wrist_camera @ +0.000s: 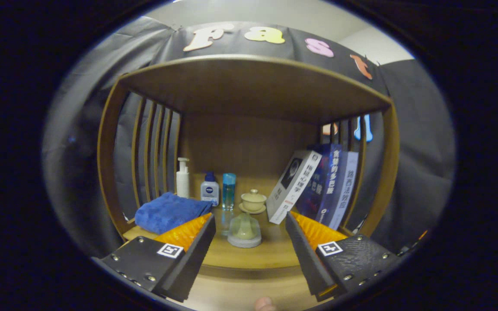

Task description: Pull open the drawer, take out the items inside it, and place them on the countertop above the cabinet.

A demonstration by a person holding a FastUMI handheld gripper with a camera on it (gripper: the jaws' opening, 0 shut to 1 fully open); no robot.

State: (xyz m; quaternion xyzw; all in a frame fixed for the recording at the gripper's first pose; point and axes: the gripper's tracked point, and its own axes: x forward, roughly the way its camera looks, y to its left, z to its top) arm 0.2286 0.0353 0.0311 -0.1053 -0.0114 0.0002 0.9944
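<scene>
A folded towel (169,211) is deep blue. The pump bottle (183,178) is white, the tall bottle (228,191) clear turquoise. The lidded teacup (253,201) is cream. The shelf (249,255) is warm brown wood.

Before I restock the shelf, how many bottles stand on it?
3, in a row at the back behind the towel: a white pump bottle, a small bottle, a blue bottle. The open gripper points at them.

Screw-studded jaws with square tag markers (170,250)

A staged home corner: a wooden shelf unit (249,86) with books (318,185), toiletry bottles (209,188) and a folded towel (169,211)
</scene>
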